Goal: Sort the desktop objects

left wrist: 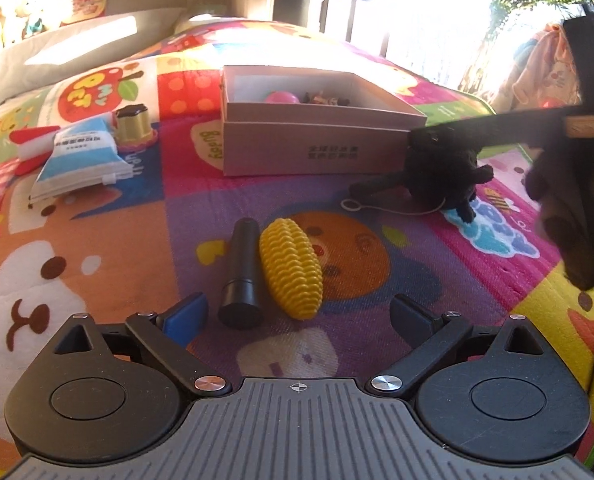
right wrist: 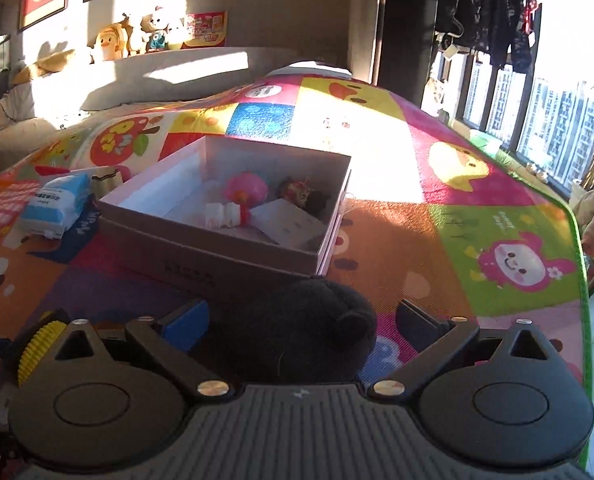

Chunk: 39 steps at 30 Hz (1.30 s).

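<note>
My left gripper stands open low over the colourful play mat. Just ahead of its fingertips, inside the span of the jaws and untouched, lie a black cylinder and a yellow ribbed corn toy. A black plush toy sits on the mat by the near right corner of the open pink box. My right gripper is open around the plush, with a gap showing beside its right pad. The box lies straight ahead of it.
Inside the box are a pink ball, a small figure and white pieces. Left of the box lie a blue-and-white pack, a red-and-white item and a yellow cup-shaped toy. The mat's green edge runs along the right.
</note>
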Motion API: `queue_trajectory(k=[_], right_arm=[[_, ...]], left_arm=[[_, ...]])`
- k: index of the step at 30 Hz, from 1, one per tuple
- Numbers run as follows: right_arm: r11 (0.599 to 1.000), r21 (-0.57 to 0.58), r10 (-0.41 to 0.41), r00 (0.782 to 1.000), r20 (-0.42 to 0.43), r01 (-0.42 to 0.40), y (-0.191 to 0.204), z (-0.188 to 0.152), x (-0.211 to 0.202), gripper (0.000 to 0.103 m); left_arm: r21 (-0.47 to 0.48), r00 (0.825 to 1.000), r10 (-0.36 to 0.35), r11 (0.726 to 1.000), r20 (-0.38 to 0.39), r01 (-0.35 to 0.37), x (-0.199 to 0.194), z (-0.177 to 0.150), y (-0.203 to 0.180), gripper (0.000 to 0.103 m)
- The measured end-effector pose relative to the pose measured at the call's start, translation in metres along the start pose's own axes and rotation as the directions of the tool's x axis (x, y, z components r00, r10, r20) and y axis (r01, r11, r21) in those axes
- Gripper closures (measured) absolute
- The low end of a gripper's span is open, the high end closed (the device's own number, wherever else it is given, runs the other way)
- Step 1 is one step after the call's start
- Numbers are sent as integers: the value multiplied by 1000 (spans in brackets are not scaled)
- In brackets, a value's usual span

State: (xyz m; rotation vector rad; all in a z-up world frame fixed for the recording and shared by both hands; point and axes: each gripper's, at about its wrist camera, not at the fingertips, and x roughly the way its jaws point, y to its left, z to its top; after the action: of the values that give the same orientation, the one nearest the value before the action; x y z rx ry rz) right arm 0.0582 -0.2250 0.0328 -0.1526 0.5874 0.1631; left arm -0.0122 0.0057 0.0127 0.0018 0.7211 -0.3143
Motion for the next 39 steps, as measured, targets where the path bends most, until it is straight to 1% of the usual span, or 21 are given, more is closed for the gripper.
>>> queue_trajectory(k=[2,5,8,10,11,12,15,18,23,25,27,29,30,32,34,36,39], right_arm=[[998,-24,-61,998,7,61,5,8,11,5],[997,-18,-69,997,-40,69,4,19,32,7],[991,-27,-131,990,-46,130,-4,22,43,6],[973,-21,-229,973,-35,228,-14,18,46,6],[967,-4,-254,967,-30,254,-22,17,44,6],[967,22,-251,967,-30,252,-29,16,41,6],[981,138,-134,990,-34,137,-57,13,21,6],[984,168,-51,998,-23,54,-65,8,9,4],[981,188,50,999,2,-50,-56,1,4,4],[972,206,120,993,-21,-113,-50,1,5,4],[970,197,158,987,-43,-146,-43,-1,4,4],[979,157,135,990,-39,-127,-38,-6,-5,4],[985,138,105,994,-32,-100,-39,-10,-13,3],[988,138,76,997,-34,-70,-48,-17,-25,3],[985,154,82,995,-59,-72,-63,-27,-36,2],[983,166,91,993,-80,-77,-71,-36,-40,0],[980,181,97,991,-90,-80,-77,-47,-43,0]], left_arm=[[-1,1000,-1,1000,1,1,-1,-1,-1,2],[5,1000,1,1000,2,-1,-1,-2,-3,2],[-4,1000,-6,1000,3,6,-1,-2,-1,1],[-2,1000,-8,1000,2,8,-1,-3,-2,0],[2,1000,-6,1000,0,6,0,-2,-2,0],[5,1000,-5,1000,-1,5,1,-2,-3,0],[6,1000,-8,1000,-1,8,3,-1,-4,0],[4,1000,-13,1000,1,13,5,0,-7,0],[18,1000,-3,1000,-1,3,7,1,-12,0],[11,1000,-2,1000,0,2,6,1,-11,0],[4,1000,8,1000,1,-8,5,0,-10,0],[-6,1000,12,1000,4,-12,1,0,-7,0],[-9,1000,15,1000,9,-15,-1,0,-6,0],[-7,999,12,1000,36,-12,-8,5,-6,0],[0,997,-5,1000,80,5,-14,12,-8,0],[8,993,-42,999,113,41,-16,21,-13,0],[28,990,-92,996,111,89,-8,31,-28,0]])
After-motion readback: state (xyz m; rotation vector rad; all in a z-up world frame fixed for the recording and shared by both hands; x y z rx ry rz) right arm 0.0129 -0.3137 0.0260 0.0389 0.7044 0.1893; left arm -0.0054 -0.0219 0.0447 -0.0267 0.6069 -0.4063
